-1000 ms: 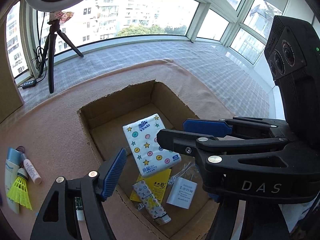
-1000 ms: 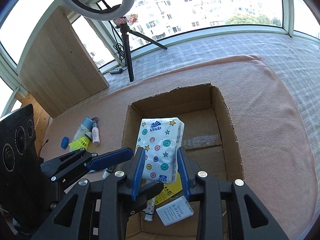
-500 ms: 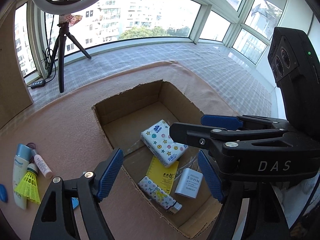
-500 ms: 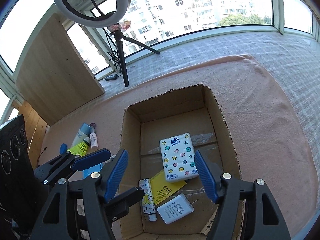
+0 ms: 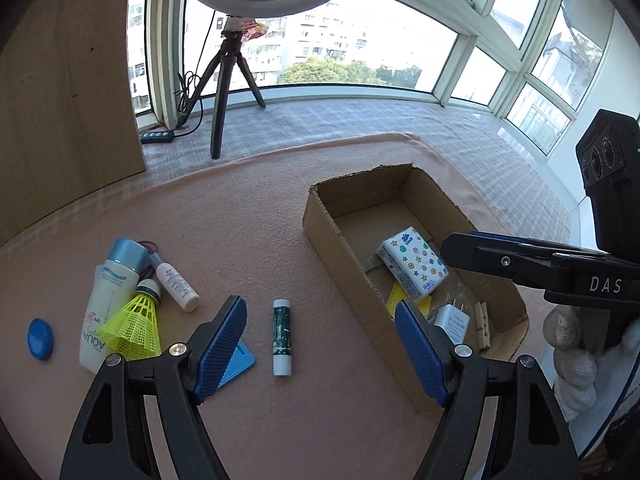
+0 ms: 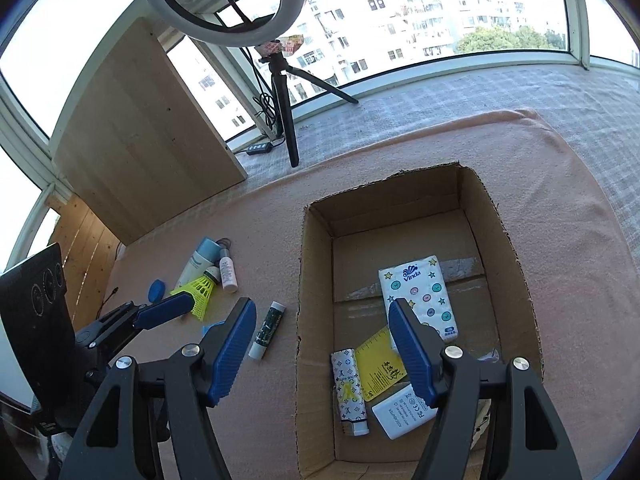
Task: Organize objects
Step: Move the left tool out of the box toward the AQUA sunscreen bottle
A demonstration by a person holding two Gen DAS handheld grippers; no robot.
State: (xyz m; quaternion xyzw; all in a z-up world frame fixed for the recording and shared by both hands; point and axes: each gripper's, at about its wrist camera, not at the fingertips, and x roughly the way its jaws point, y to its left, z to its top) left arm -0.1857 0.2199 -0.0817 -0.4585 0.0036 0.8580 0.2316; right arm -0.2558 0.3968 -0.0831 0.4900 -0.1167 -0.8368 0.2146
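Note:
An open cardboard box (image 6: 316,264) (image 5: 320,224) stands on the pink cloth. In it lie a Vinda tissue pack (image 6: 420,296) (image 5: 414,266), a yellow card (image 6: 378,364), a patterned tube (image 6: 350,392) and a white charger (image 6: 402,412) (image 5: 452,320). Left of the box lie a green-and-white stick (image 5: 282,336) (image 6: 267,335), a yellow shuttlecock (image 5: 134,326) (image 6: 198,290), a white lotion bottle (image 5: 108,296), a small pink bottle (image 5: 176,286) and a blue cap (image 5: 40,338). My left gripper (image 5: 320,352) is open above the stick. My right gripper (image 6: 324,356) is open and empty over the box's near left wall.
A ring light on a tripod (image 6: 286,120) (image 5: 224,92) stands at the back by the windows, with a power strip (image 5: 158,136) beside it. A wooden board (image 6: 140,140) leans at the back left. A blue flat piece (image 5: 238,360) lies under the left finger.
The right gripper opened and let the tissue pack drop into the box, then drew back. The left gripper swung left, away from the box, over the loose items.

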